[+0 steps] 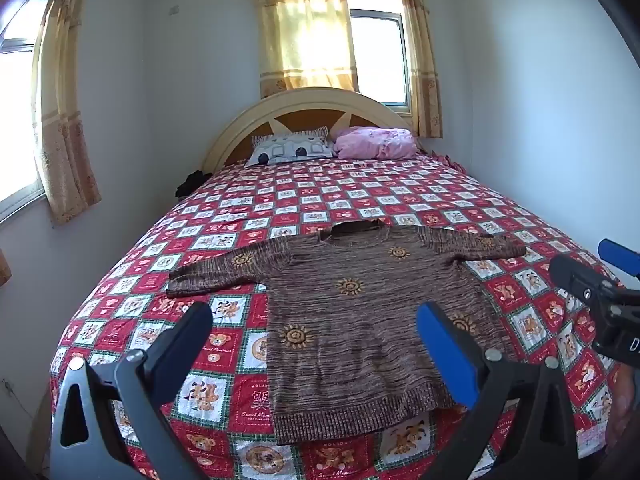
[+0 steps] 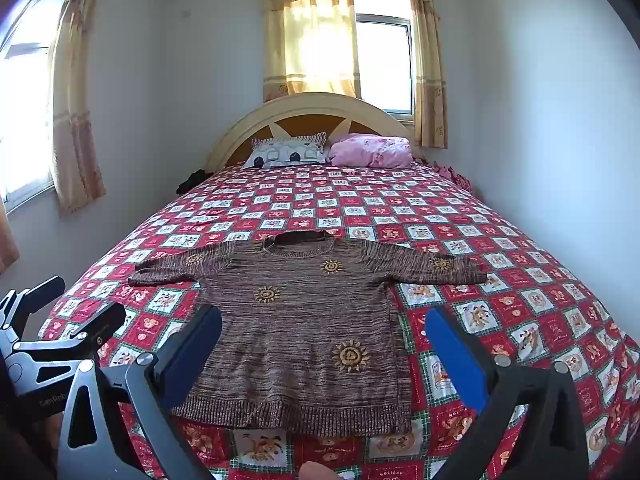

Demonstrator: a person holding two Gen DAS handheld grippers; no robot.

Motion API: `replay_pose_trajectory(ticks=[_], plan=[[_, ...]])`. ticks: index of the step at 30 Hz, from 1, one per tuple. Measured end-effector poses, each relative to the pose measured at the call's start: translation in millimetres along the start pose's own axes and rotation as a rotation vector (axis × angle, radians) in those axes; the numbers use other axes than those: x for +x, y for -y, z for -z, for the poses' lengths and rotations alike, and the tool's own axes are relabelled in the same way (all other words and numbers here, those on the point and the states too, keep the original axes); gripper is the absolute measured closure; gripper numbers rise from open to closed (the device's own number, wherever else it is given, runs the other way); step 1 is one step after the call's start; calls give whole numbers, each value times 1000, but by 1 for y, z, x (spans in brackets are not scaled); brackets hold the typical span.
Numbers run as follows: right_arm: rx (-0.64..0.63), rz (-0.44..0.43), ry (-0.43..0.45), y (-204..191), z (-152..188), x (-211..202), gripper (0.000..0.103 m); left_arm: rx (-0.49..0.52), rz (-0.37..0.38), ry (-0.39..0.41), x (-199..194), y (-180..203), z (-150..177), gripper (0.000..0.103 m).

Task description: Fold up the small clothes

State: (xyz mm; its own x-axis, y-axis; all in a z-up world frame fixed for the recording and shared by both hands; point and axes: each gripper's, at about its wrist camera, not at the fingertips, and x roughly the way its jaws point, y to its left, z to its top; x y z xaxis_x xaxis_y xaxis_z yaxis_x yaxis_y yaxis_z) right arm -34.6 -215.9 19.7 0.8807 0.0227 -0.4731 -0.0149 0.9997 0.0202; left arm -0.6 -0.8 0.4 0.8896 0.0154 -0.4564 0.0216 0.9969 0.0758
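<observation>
Bed with red checked quilt (image 1: 360, 196): brown knit sweater (image 1: 360, 320) lies flat, sleeves spread, hem nearest you. Your left gripper (image 1: 316, 344) and right gripper (image 2: 324, 344) hover, fingers wide, empty. Expect soft, stretchy, light knit; pinch sleeve cuffs or hem corners.

Straight out ahead of the tool there's a big bed with a red-and-white patchwork quilt (image 1: 360, 196) covered in little teddy bear squares, running all the way up to a cream arched headboard (image 1: 308, 100). Up at the far end, a white patterned pillow (image 1: 288, 150) sits just left of a crumpled pink pillow (image 1: 376, 142), and something dark (image 1: 192, 184) is bunched at the far-left edge of the mattress. Beyond that, yellow curtains (image 1: 308, 28) hang over a bright window (image 1: 380, 52), with another curtained window (image 1: 16, 120) off to the left.
</observation>
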Motion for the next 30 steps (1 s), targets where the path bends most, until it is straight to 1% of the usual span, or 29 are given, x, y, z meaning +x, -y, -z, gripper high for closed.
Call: replay_pose_trajectory(ticks=[5, 6, 15, 16, 30], plan=[[3, -1, -3, -1, -1, 0, 1, 14, -16, 1, 0, 10, 1, 0], [3, -2, -3, -1, -1, -1, 1, 2, -1, -6, 2, 2, -1, 0], [6, -2, -12, 12, 0, 5, 1, -3, 3, -2, 3, 4, 0, 0], [5, -1, -13, 10, 0, 6, 1, -8, 7, -2, 3, 0, 1, 0], [3, 3, -19, 6, 0, 6, 1, -14, 3, 0, 5, -3, 1, 0]])
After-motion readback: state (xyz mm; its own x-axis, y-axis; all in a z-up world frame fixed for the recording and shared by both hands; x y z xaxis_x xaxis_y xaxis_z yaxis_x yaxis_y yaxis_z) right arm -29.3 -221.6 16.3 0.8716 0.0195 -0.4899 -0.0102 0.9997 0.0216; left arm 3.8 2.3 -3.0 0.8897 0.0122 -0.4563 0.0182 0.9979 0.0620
